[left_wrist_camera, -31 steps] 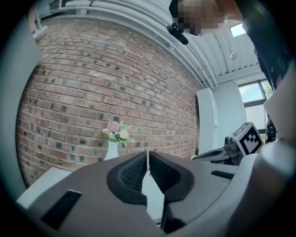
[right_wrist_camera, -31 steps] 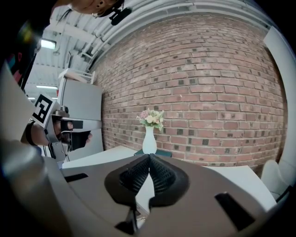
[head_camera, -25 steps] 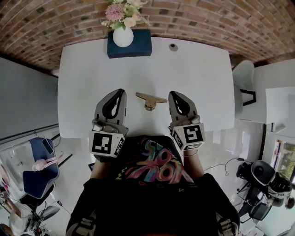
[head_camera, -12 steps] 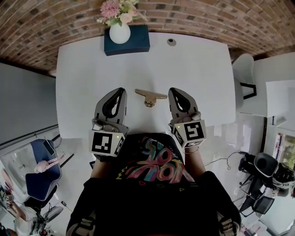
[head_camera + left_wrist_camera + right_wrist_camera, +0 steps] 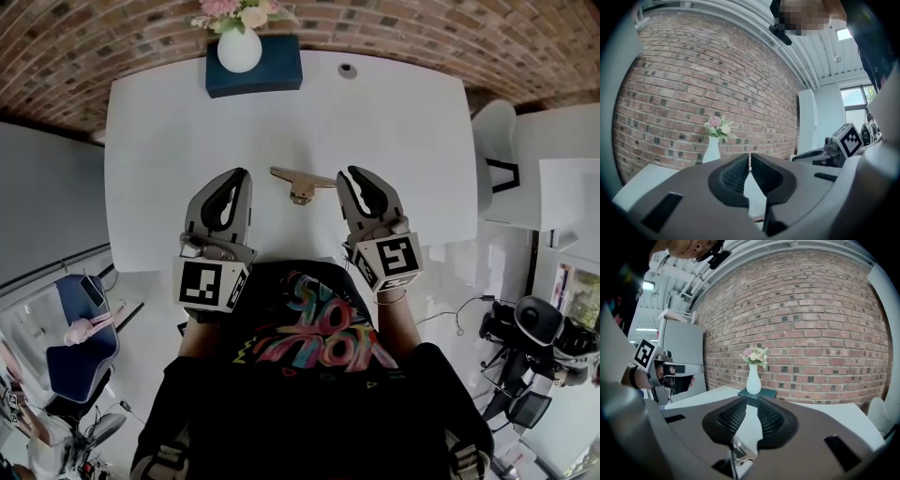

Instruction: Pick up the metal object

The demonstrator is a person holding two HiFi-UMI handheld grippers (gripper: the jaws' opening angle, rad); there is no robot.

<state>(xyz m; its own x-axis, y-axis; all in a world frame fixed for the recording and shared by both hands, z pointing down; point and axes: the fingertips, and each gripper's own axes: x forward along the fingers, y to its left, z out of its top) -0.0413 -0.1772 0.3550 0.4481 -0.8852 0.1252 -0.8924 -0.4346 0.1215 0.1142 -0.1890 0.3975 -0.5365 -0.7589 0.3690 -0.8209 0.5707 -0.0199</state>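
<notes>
A brass-coloured T-shaped metal object (image 5: 302,182) lies on the white table (image 5: 394,122), between my two grippers and touched by neither. My left gripper (image 5: 242,174) hovers just left of it, its jaws together with nothing in them (image 5: 750,157). My right gripper (image 5: 354,174) hovers just right of the object. Its jaws are opening, a narrow gap shows between the pads (image 5: 751,401), and nothing is between them. In the right gripper view a part of the metal object (image 5: 740,453) shows low down, under the jaws.
A white vase of flowers (image 5: 239,45) stands on a dark blue box (image 5: 272,75) at the table's far edge, before a brick wall. A small round cap (image 5: 348,70) sits near that edge. A white chair (image 5: 497,159) stands to the right.
The head camera has tipped, so the table sits higher in the view. The right gripper has turned slightly and its jaws have begun to part. The metal object has not moved.
</notes>
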